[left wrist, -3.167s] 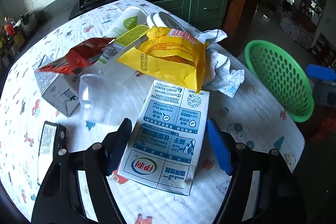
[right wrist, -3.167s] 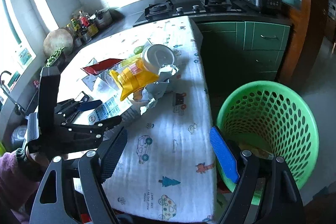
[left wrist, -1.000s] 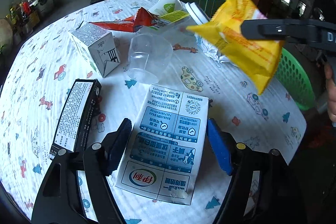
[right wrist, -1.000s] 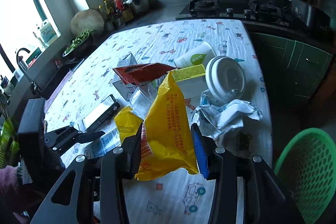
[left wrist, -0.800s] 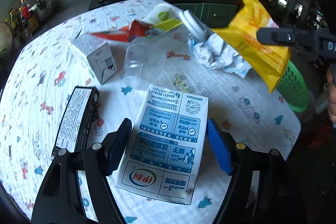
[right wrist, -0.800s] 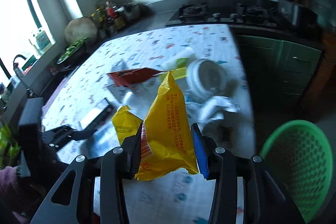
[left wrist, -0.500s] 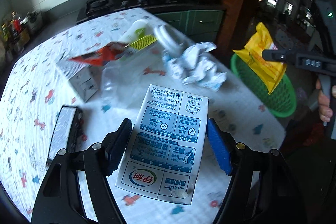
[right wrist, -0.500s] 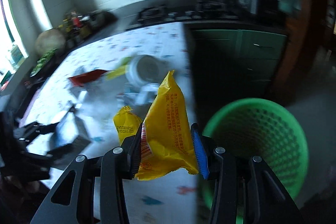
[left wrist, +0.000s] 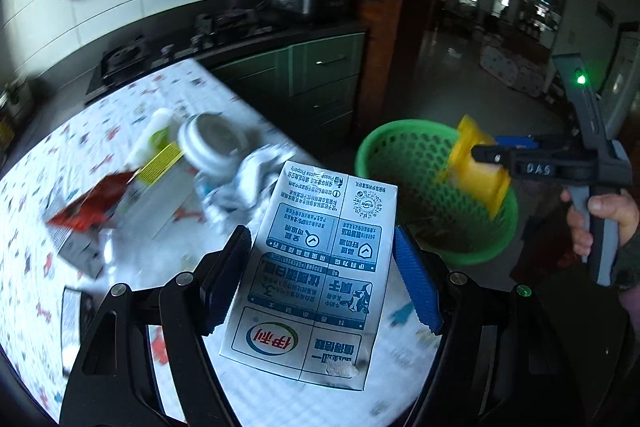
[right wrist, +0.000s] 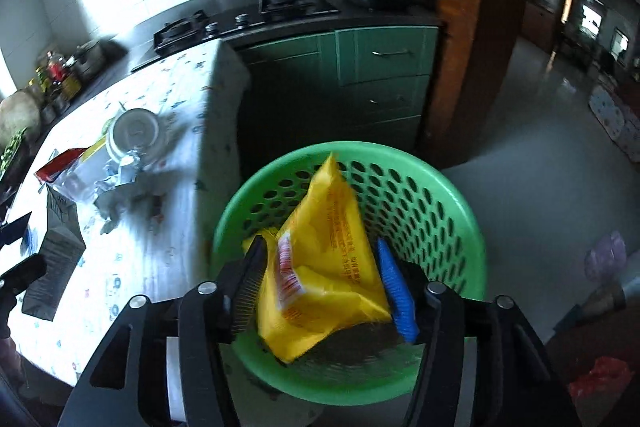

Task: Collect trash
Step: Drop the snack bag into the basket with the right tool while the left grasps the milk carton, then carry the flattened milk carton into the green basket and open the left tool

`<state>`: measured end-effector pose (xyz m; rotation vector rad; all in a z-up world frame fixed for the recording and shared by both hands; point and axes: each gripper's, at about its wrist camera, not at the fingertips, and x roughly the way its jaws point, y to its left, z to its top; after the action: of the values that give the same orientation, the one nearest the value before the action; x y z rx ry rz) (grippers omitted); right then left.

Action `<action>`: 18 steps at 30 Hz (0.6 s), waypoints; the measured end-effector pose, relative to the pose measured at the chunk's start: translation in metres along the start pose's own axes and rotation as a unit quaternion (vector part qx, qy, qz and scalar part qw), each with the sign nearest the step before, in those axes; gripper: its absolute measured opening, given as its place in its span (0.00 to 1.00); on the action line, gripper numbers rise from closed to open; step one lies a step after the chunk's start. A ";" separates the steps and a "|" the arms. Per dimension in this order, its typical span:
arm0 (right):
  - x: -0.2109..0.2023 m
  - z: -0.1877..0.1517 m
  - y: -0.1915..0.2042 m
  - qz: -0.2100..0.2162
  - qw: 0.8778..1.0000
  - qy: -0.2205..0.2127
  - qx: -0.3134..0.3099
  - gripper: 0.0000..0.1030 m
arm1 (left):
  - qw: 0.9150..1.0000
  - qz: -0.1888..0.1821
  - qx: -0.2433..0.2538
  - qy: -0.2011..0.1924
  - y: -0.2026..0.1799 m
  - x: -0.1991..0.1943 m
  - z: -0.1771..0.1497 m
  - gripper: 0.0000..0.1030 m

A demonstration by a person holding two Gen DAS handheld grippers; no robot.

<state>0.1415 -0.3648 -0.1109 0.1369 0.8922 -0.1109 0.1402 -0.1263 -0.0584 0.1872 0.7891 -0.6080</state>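
Wrapper, yellow, sits between the right claw's half-spread jaws over the green basket; whether the pads still pinch it I cannot tell. Left claw clamps a flat milk carton above the table; cup and red packet lie at ten o'clock, basket at two.

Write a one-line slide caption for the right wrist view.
Right gripper holds a yellow snack bag over the green basket, beside the table's remaining trash.
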 end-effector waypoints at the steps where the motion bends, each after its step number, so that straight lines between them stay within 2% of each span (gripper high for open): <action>1: -0.001 -0.001 -0.004 -0.004 1.000 -0.001 0.003 0.55 | 1.000 -0.004 0.004 -0.001 -0.006 0.003 0.005 0.69; 3: -0.005 -0.003 -0.009 -0.005 1.000 -0.004 0.008 0.62 | 1.000 -0.010 0.008 -0.003 -0.014 0.007 0.012 0.69; 9: -0.023 -0.011 -0.022 -0.006 1.000 -0.020 0.023 0.63 | 0.999 -0.030 0.023 0.001 -0.039 0.031 0.035 0.69; 18: -0.052 -0.024 -0.025 0.001 0.999 -0.042 0.032 0.67 | 0.998 -0.048 0.035 0.023 -0.074 0.069 0.053 0.70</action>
<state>0.0865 -0.3833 -0.0866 0.1920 0.8054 -0.1427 0.1672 -0.2366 -0.0658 0.2290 0.8251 -0.7246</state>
